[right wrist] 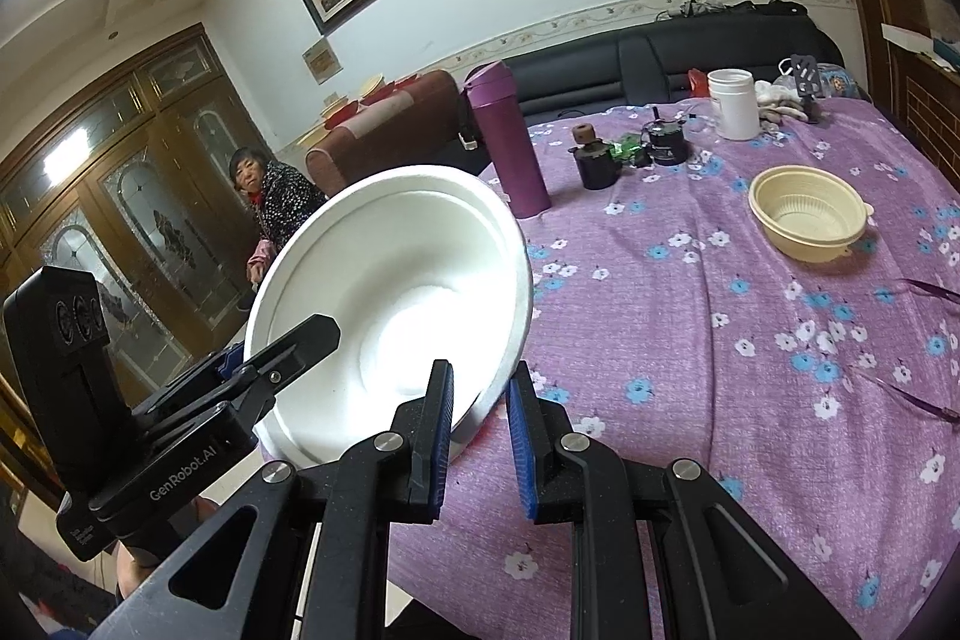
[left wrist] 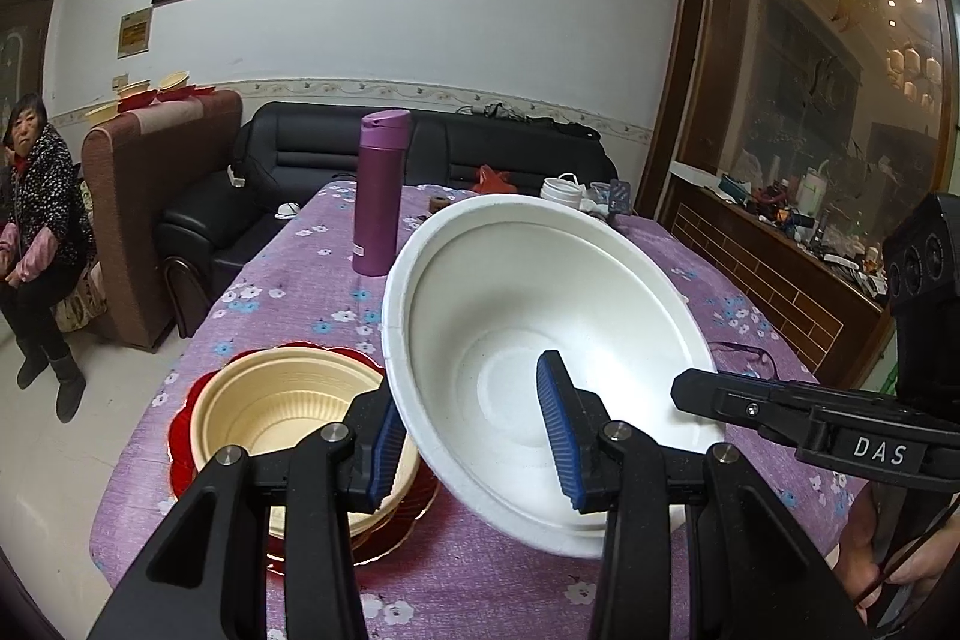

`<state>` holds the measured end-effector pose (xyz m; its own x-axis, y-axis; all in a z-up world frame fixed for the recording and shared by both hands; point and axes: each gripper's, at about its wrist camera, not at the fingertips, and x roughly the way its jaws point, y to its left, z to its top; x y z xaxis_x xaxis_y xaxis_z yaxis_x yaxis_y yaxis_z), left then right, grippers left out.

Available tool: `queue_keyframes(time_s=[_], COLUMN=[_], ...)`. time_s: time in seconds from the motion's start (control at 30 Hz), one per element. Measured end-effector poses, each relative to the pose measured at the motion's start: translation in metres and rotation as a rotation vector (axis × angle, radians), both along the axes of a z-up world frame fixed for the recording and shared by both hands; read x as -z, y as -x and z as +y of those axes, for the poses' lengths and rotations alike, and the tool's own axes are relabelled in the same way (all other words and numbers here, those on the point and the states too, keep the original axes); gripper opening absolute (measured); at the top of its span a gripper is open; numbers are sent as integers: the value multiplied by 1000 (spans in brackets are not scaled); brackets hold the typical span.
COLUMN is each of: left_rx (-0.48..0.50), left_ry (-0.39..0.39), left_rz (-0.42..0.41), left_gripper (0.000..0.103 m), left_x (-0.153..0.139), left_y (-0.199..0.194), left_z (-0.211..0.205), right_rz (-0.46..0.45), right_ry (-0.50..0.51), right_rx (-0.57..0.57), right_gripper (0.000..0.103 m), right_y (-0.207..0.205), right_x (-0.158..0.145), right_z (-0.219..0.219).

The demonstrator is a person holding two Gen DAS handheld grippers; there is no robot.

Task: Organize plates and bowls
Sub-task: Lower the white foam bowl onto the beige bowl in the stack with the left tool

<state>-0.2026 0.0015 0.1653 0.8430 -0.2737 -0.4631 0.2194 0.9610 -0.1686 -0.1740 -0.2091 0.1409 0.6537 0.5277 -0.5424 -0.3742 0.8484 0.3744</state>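
A white foam bowl (left wrist: 540, 304) is held tilted above the purple flowered table (left wrist: 480, 568). My left gripper (left wrist: 474, 442) straddles its near rim, one pad inside and one outside, with a wide gap. My right gripper (right wrist: 480, 436) pinches the opposite rim of the bowl (right wrist: 396, 304), pads close on it. It shows in the left wrist view (left wrist: 804, 412) at the bowl's right edge. A beige ribbed bowl (left wrist: 288, 400) sits on a red plate (left wrist: 180, 436) left of the white bowl. Another beige bowl (right wrist: 807, 211) sits on the table at the right.
A purple flask (left wrist: 381, 190) stands behind the bowls. A white jar (right wrist: 732, 103), dark small items (right wrist: 600, 160) and gloves lie at the far end. A black sofa (left wrist: 270, 172) and a seated person (left wrist: 36, 220) are beyond the table. Glasses (left wrist: 750, 355) lie at the right.
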Motion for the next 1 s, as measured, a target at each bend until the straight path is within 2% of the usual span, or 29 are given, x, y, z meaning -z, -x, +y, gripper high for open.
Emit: queue_keyframes(time_s=[0.67,0.83,1.0], left_rx=[-71,-103,-135], left_ry=[10,27,67], left_rz=[-8,2,45], left_gripper=[40,40,40], left_x=[-5,0,15], left_y=[3,0,-11], left_z=[39,57,79], right_rz=[16,65,94], right_ry=[9,-5,13], right_rx=[-56,-81,-102], right_gripper=[20,20,20], right_y=[-29,-43,-54], right_x=[-8,1,11], right_z=[40,57,78])
